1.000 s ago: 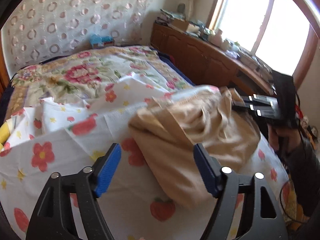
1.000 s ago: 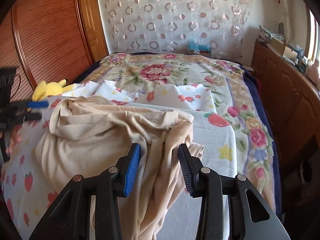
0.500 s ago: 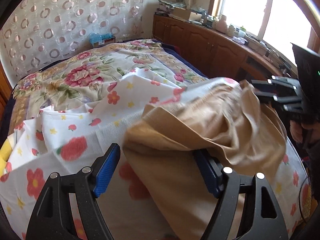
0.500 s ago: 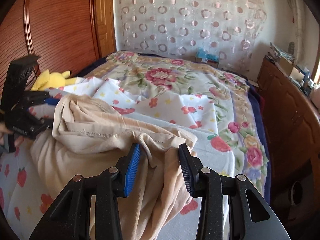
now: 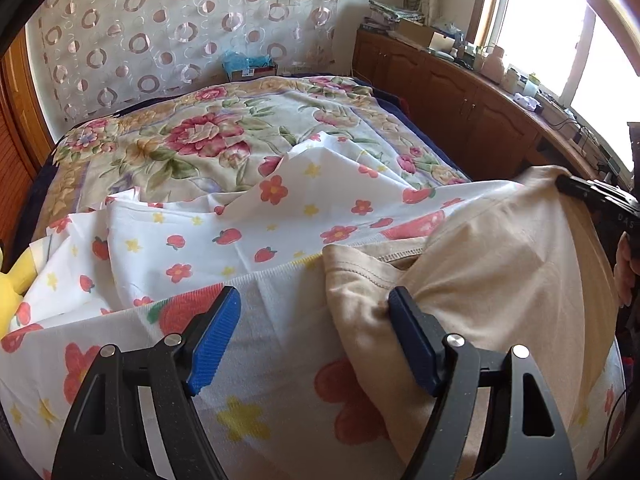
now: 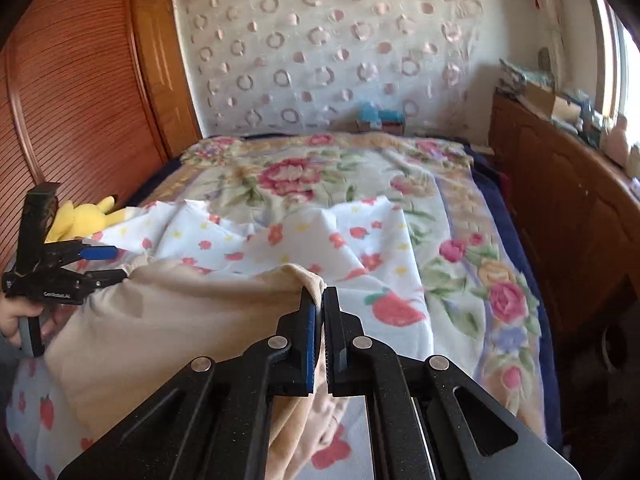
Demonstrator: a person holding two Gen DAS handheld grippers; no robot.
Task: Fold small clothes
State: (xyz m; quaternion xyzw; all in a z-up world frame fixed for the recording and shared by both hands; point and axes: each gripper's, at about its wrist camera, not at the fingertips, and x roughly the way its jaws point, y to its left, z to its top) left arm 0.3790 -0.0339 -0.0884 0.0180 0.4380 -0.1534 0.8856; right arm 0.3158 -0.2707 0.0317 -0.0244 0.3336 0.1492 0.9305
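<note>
While the left hand-held gripper [image 5: 314,340] stands wide open in the left wrist view, a beige garment [image 5: 500,280] lies on the bed's white strawberry-print sheet [image 5: 280,232], its hemmed edge reaching into the gap between the blue pads [image 5: 212,340]; the cloth drapes against the right-hand pad, but the pads do not pinch it. At the far right edge of that view the right hand-held gripper [image 5: 568,184] meets the garment's raised far corner, with part of a hand [image 5: 626,264] below it. Beyond the sheet spreads a floral blanket [image 5: 192,140], and a wooden cabinet [image 5: 460,108] runs under the window. From the right wrist view, the right hand-held gripper [image 6: 322,300] has just been closing and is now clamped on a bunched fold of the beige garment [image 6: 160,320], which stretches from the tips toward the left across the sheet [image 6: 320,232]. At the left edge the left hand-held gripper [image 6: 116,266] is seen side-on, its jaws apart at the garment's other end, held by a hand [image 6: 20,316]. A yellow plush toy [image 6: 80,218] lies behind it beside a slatted wooden door [image 6: 72,100].
</note>
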